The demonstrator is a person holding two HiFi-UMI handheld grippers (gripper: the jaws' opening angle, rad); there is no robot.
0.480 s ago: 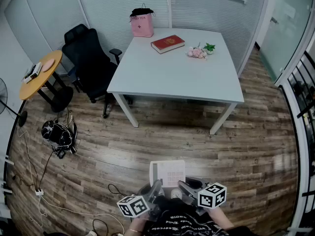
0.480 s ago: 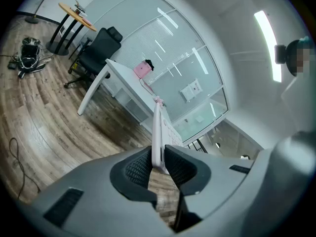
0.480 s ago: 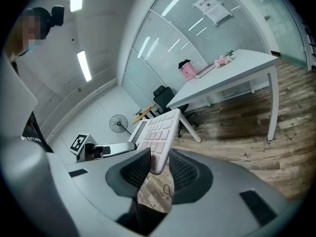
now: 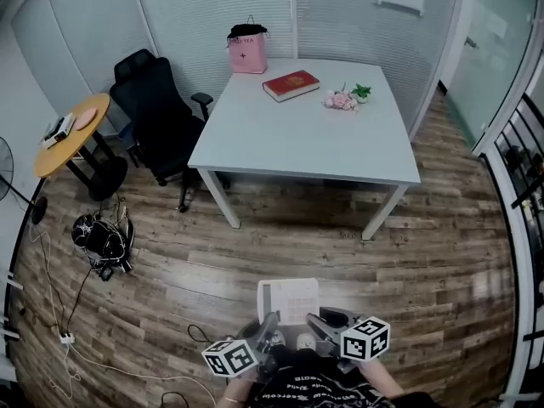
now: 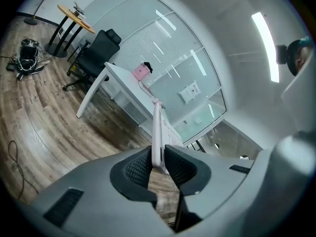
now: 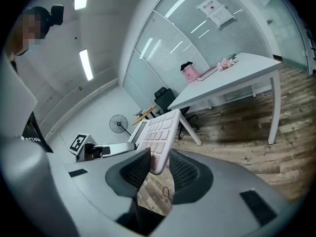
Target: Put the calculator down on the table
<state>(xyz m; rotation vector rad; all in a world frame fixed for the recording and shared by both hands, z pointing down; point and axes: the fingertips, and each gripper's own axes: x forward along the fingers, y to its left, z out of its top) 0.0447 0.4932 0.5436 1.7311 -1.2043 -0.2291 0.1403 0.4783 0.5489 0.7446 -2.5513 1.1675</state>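
Left claw (image 4: 270, 326) and right claw (image 4: 320, 322) are both pinching the calculator (image 4: 288, 299) — bench (image 4: 306, 138) is edging slightly nearer, still well apart — still carrying, not placing.

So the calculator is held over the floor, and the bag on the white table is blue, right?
No, the bag is pink, not blue; the head view shows it. The calculator is held over the floor, and the bag is on the white table.
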